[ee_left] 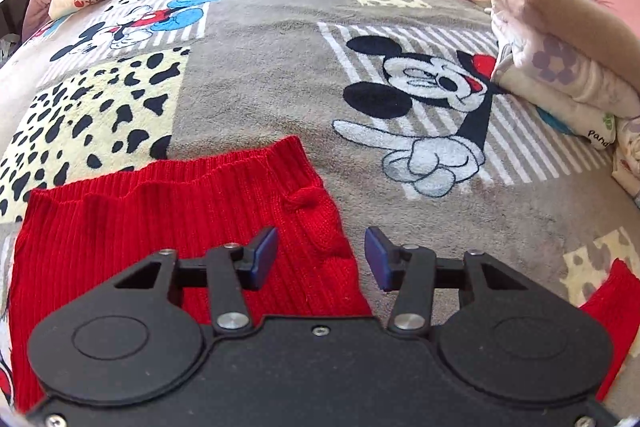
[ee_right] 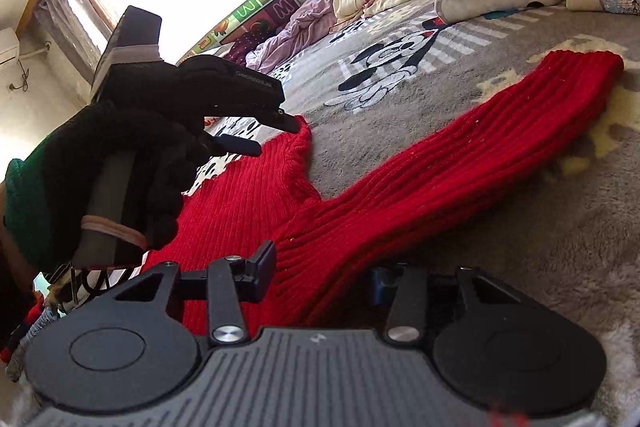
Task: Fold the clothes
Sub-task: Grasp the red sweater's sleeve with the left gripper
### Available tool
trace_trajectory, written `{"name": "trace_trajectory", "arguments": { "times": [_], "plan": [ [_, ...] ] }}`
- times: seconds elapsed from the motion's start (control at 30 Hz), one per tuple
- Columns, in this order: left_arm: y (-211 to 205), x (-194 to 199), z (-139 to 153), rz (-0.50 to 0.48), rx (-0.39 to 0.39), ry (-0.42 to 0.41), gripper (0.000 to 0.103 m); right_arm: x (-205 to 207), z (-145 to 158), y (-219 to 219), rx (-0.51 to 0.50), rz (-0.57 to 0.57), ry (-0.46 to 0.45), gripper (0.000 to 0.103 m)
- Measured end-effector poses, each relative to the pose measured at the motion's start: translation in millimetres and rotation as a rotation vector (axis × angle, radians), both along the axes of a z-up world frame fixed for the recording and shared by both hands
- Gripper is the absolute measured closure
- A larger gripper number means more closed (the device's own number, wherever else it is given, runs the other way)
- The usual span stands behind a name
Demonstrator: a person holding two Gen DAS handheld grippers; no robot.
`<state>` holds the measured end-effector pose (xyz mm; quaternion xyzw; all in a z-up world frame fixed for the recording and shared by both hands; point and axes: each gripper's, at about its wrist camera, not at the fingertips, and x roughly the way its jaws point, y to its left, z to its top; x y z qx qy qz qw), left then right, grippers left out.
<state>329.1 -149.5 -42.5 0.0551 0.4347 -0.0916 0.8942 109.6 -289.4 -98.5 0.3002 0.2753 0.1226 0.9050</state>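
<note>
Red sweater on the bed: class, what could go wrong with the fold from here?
1. The right tongs straddle the sleeve where it meets the body, so they might catch extra layers and drag the whole red sweater.
2. The left tongs hang open over the sweater's edge and may pinch the fleecy blanket too.

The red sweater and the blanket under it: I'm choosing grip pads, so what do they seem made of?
The red sweater looks like a ribbed knit, probably wool or acrylic yarn: raised vertical ribs, matte, slightly fuzzy edges. The cartoon-print blanket looks like plush fleece, likely synthetic: short soft pile that blurs the printed outlines, with no sheen. Exact fibres cannot be told.
</note>
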Motion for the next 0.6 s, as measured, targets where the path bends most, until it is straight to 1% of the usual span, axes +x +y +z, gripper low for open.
{"name": "trace_trajectory", "arguments": {
  "times": [0.07, 0.13, 0.2, 0.23, 0.3, 0.33, 0.37, 0.47, 0.53, 0.6],
  "plan": [
    [-6.1, 7.8, -4.1, -0.012, 0.038, 0.020, 0.065, 0.5, 0.3, 0.0, 0.004, 0.000, -0.002, 0.056],
    [-8.9, 11.6, -7.1, -0.020, 0.064, 0.030, 0.068, 0.7, 0.2, -0.1, 0.003, -0.002, -0.005, 0.057],
    [-11.7, 13.2, -9.1, -0.036, 0.084, 0.033, 0.070, 0.8, 0.2, -0.3, 0.000, -0.005, -0.008, 0.063],
    [-12.8, 13.2, -9.3, -0.045, 0.089, 0.033, 0.074, 0.8, 0.3, -0.6, -0.002, -0.007, -0.010, 0.064],
    [-15.5, 12.3, -8.7, -0.070, 0.103, 0.029, 0.084, 0.0, 1.6, -1.9, -0.002, -0.013, -0.022, 0.075],
    [-16.6, 11.7, -8.0, -0.080, 0.109, 0.024, 0.092, -0.6, 2.4, -2.3, -0.002, -0.013, -0.030, 0.078],
    [-16.5, 10.8, -6.8, -0.086, 0.113, 0.018, 0.093, -1.6, 3.6, -2.1, -0.005, -0.012, -0.040, 0.082],
    [-8.4, 8.5, 0.0, -0.094, 0.084, 0.009, 0.095, -5.5, 9.1, 2.3, -0.032, 0.004, -0.083, 0.085],
    [2.4, 5.6, 6.8, -0.092, 0.042, -0.002, 0.096, -8.1, 14.5, 8.8, -0.073, 0.025, -0.113, 0.087],
    [12.8, 2.6, 15.1, -0.098, -0.005, -0.031, 0.096, -12.2, 21.6, 17.4, -0.126, 0.051, -0.159, 0.088]
  ]
}}
